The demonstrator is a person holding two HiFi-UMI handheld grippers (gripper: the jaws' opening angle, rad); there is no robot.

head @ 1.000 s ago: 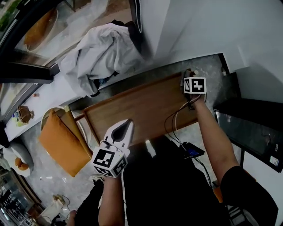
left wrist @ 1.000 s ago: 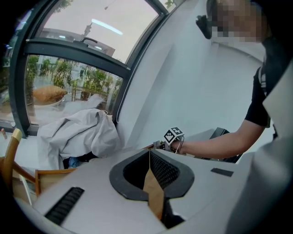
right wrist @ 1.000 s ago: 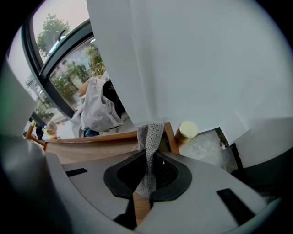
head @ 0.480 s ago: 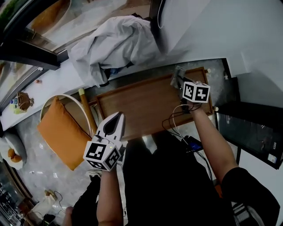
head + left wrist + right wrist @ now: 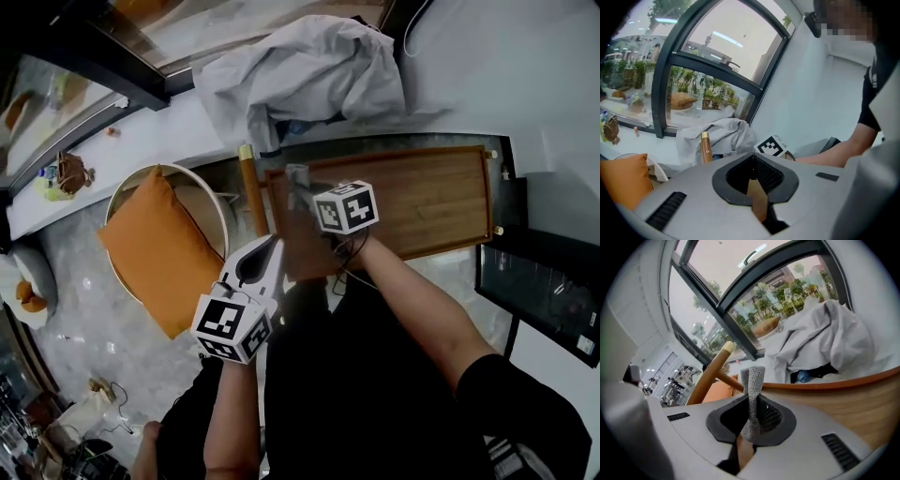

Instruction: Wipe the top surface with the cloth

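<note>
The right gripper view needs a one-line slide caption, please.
The right gripper, shut on the grey cloth, over the wooden table; white garment heaped behind.

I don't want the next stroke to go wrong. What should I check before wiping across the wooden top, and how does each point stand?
1. Cloth clamped in right gripper: ok, its jaws are shut on it.
2. Cloth pressed onto the wooden top: cannot tell; the gripper is over its left end.
3. Wood to the right free of things: ok, nothing lies on it.
4. Left gripper out of the way: ok, shut, empty, held short of the top.
</note>
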